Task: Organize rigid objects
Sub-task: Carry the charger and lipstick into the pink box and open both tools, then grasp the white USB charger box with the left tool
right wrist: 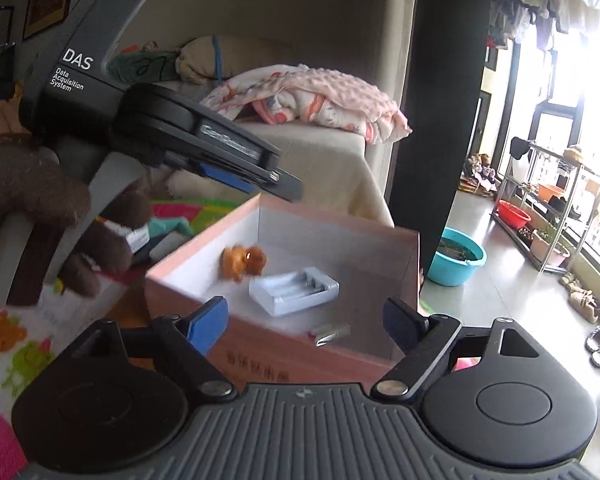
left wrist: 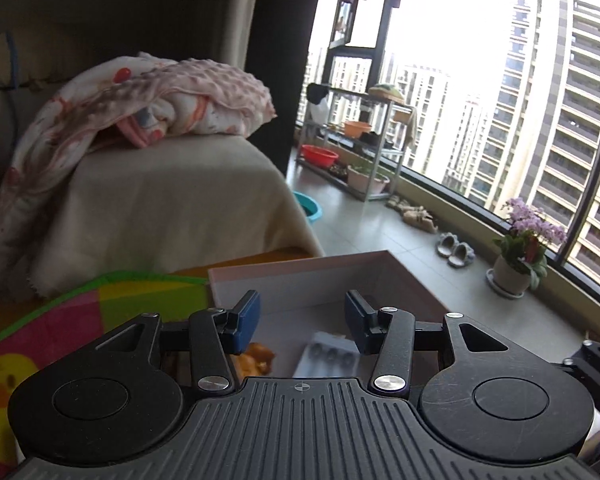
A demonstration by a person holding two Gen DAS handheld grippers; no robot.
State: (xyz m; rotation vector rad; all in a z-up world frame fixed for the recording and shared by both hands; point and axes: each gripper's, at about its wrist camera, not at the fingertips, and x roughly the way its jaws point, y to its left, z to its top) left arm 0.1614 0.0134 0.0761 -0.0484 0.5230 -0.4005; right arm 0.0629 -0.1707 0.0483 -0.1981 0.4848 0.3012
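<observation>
Surroundings: pink box (right wrist: pixel 284 354), open top, sits on a colourful play mat (left wrist: pixel 100 312). Brown plush toy (right wrist: pixel 40 192) just left of the box, sofa with a pink dotted blanket (left wrist: pixel 220 88) behind it, teal basin (right wrist: pixel 458 260) on the floor past the far corner.

Inside the box: orange toy (right wrist: pixel 244 260) near the back-left, white battery holder (right wrist: pixel 294 290) just beside it toward the middle, small silvery piece (right wrist: pixel 332 332) near the front wall, apart from both. Small piece is blurred, can't identify it.

Left tool (left wrist: pixel 302 320): hangs over the box, angled down into it, jaws spread, nothing between the blue pads. From the right wrist view its body (right wrist: pixel 204 140) reaches in from upper left above the box's back-left corner.

Right tool (right wrist: pixel 306 322): low at the box's near wall, jaws wide apart, empty.

Writing: "DAS / Data Acquisition System" on the left tool's housing. Dark characters printed on the box front, unreadable.
</observation>
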